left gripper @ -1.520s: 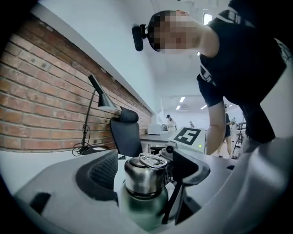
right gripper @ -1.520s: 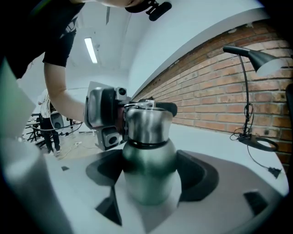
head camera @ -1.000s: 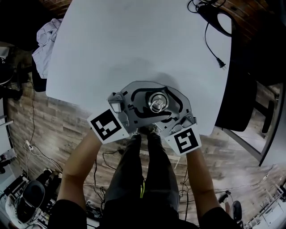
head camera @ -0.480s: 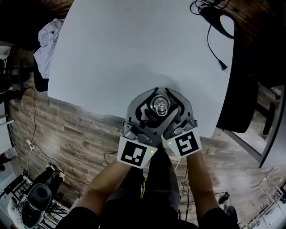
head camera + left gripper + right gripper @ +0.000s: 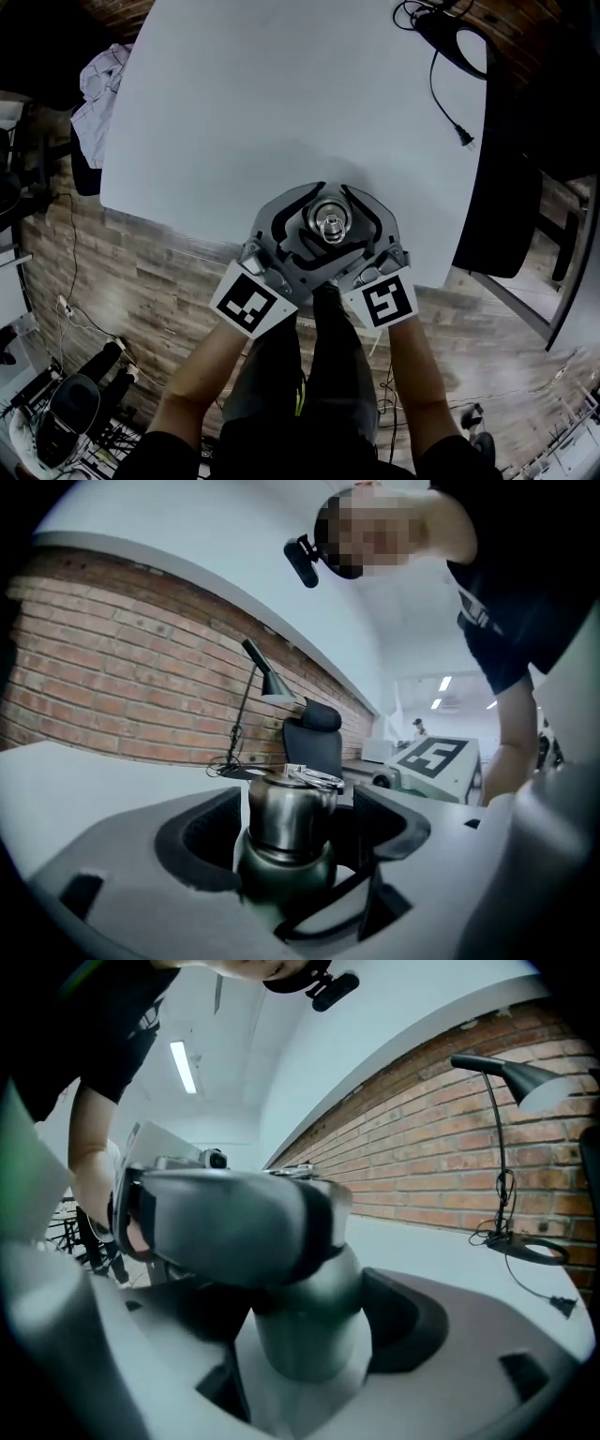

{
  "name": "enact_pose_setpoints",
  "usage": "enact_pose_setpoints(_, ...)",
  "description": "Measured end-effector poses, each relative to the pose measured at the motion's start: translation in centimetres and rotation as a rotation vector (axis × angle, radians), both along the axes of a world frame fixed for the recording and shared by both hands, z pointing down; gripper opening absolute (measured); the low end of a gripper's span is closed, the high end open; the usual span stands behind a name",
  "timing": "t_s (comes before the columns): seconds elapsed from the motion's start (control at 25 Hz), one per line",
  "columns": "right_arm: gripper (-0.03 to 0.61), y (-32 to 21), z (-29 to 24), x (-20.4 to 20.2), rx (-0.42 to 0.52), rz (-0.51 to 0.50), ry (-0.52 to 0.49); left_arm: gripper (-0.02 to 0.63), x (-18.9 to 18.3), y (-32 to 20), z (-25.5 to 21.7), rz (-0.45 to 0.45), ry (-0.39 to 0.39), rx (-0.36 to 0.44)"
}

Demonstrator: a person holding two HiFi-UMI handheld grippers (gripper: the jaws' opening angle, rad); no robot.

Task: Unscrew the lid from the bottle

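Right claw (image 5: 305, 1354) clamps the dark metal bottle (image 5: 281, 869) at the white worktop's (image 5: 281, 94) near edge. Left claw (image 5: 298, 822), jaws just opened, straddles the shiny steel lid (image 5: 330, 221) without touching it.

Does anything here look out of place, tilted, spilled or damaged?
Nothing looks spilled or damaged. The silver steel bottle stands upright with its round metal lid on, though close to the white table's near edge.

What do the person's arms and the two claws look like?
The left claw and right claw are matte grey, with curved jaws and black inner pads. Each carries a white cube, left and right, bearing a black square marker. Short black sleeves are worn. The left jaws have just been opening, the lid between them.
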State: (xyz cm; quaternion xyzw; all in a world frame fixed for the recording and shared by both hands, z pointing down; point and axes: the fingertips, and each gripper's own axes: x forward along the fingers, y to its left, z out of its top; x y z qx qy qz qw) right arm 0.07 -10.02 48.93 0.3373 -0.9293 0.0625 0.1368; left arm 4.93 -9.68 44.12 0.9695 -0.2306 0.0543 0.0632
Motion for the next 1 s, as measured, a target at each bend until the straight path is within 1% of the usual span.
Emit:
enact_pose_setpoints(0.04,0.354,0.0,0.0,0.0,0.002,-0.001,-0.002,0.356,-0.4,0.2,0.3,0.012,0.021,-0.066)
enact_pose_setpoints(0.08,0.354,0.0,0.0,0.1,0.004,0.0,-0.006,0.356,-0.9,0.3,0.5,0.022,0.034,-0.116)
enact_pose_setpoints(0.12,0.354,0.1,-0.1,0.1,0.007,0.0,-0.01,0.356,-1.3,0.2,0.5,0.042,0.035,-0.14)
enact_pose_setpoints(0.2,0.354,0.1,-0.1,0.1,0.008,-0.001,-0.01,0.356,-1.7,0.0,0.1,0.116,0.02,-0.141)
enact_pose_setpoints(0.24,0.354,0.0,-0.1,0.0,0.007,-0.002,-0.008,0.356,-1.6,-0.1,-0.2,0.168,0.009,-0.117)
enact_pose_setpoints(0.36,0.354,0.0,0.0,0.1,-0.006,-0.001,-0.003,0.356,-0.3,-0.1,-1.8,0.348,-0.014,0.046)
enact_pose_setpoints(0.4,0.354,0.0,0.0,0.1,-0.008,-0.002,-0.002,0.356,0.3,0.0,-2.2,0.394,-0.013,0.082)
enact_pose_setpoints(0.44,0.354,0.0,0.0,0.1,-0.008,-0.004,0.0,0.356,0.7,0.2,-2.4,0.434,-0.011,0.098)
enact_pose_setpoints(0.56,0.354,0.1,0.0,0.1,-0.006,-0.004,-0.004,0.353,1.5,0.9,-2.3,0.539,-0.029,0.102)
enact_pose_setpoints(0.64,0.354,0.1,0.0,0.1,-0.008,-0.003,-0.01,0.29,1.6,1.2,-2.0,0.579,-0.048,0.102)
enact_pose_setpoints(0.72,0.354,0.2,0.0,0.1,-0.01,0.0,-0.014,0.287,1.6,1.4,-1.8,0.59,-0.065,0.102)
enact_pose_setpoints(0.8,0.354,0.2,0.1,0.1,-0.01,0.0,-0.014,0.287,1.5,1.3,-1.8,0.568,-0.072,0.103)
enact_pose_setpoints(0.88,0.354,0.1,0.0,0.1,-0.008,-0.002,-0.017,0.287,1.5,1.1,-1.8,0.514,-0.065,0.105)
enact_pose_setpoints(1.0,0.354,0.2,0.0,0.1,-0.005,-0.005,-0.019,0.287,1.5,0.6,-1.8,0.396,-0.047,0.114)
